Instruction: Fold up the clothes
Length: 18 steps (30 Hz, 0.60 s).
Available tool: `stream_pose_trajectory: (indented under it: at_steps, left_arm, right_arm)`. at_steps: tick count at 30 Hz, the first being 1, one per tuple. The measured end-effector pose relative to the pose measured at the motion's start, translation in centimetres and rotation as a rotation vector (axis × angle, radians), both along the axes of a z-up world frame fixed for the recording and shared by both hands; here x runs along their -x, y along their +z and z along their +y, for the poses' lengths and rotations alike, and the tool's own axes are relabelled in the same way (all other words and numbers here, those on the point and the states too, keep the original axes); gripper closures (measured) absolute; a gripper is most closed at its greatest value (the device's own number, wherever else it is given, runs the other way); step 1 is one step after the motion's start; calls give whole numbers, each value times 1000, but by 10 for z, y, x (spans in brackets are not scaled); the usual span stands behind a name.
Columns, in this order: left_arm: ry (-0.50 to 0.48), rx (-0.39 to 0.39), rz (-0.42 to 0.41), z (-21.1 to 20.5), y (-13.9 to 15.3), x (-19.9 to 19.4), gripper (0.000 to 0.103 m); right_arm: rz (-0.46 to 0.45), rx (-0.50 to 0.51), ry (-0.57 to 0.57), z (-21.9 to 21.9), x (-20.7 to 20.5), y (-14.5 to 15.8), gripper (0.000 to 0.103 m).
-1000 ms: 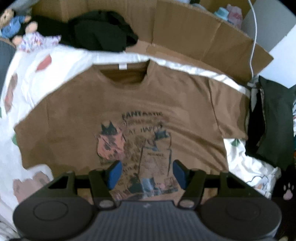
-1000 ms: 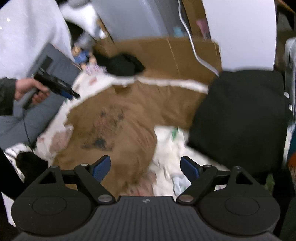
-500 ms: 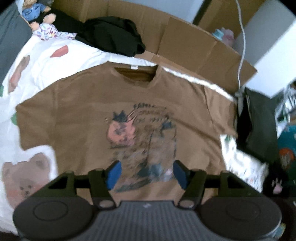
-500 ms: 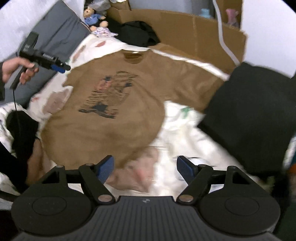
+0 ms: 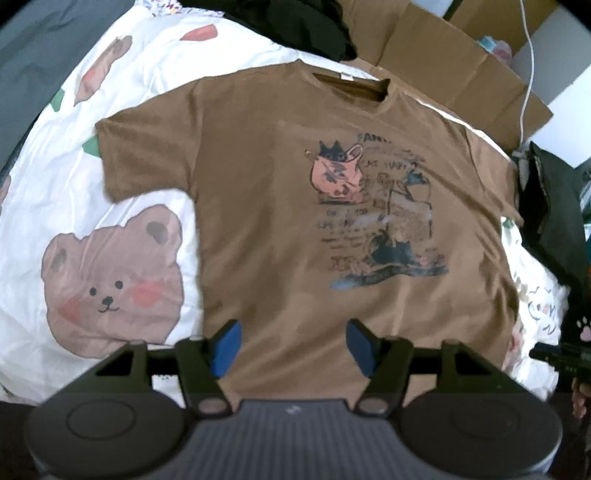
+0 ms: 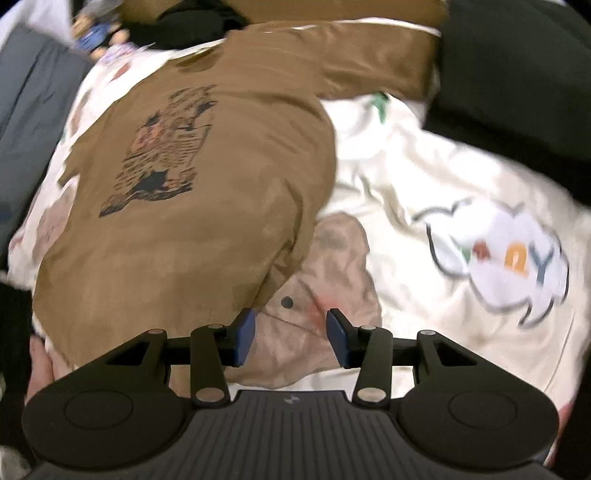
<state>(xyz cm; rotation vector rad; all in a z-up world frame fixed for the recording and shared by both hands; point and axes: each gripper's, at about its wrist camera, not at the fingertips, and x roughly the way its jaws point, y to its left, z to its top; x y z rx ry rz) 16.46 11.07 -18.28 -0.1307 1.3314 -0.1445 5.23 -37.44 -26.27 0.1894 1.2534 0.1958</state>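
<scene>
Since the earlier frames, both grippers have come lower and closer to the bed, and the right one has swung from the garment's middle toward its lower right corner.

Left wrist view: we find the left gripper with its blue pads spread apart and nothing between them, hovering over the lower hem of the brown T-shirt. The shirt lies flat, print side up, on the white bear-print bedsheet, collar pointing away, both sleeves spread out. Beyond the collar we note a black garment and a cardboard panel. A dark folded cloth sits just beside the shirt's right sleeve.

Right wrist view: the picture is blurred by motion. We record the right gripper with fingers released and holding nothing, over a printed bear patch of the bedsheet just beside the shirt's lower right edge. The dark cloth fills the upper right.
</scene>
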Motion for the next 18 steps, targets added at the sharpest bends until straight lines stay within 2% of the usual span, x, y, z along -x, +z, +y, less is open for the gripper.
stream_pose_trajectory:
  at_steps: [4,10,14,18]
  left_arm:
    - [-3,-13,29,8,-25,4,37]
    - [-42,-15,74,13,-59,13,37]
    - [-42,-17,81,19,-70,16,37]
    - [-30,-31,71,25,-73,16,37]
  right_arm:
    - [3,0,-106,11,12,-16,55]
    - [28,27,-191,35,25,-39,55]
    - [42,64,-198,58,30,-51,55]
    - [26,60,-193,80,26,-50,55]
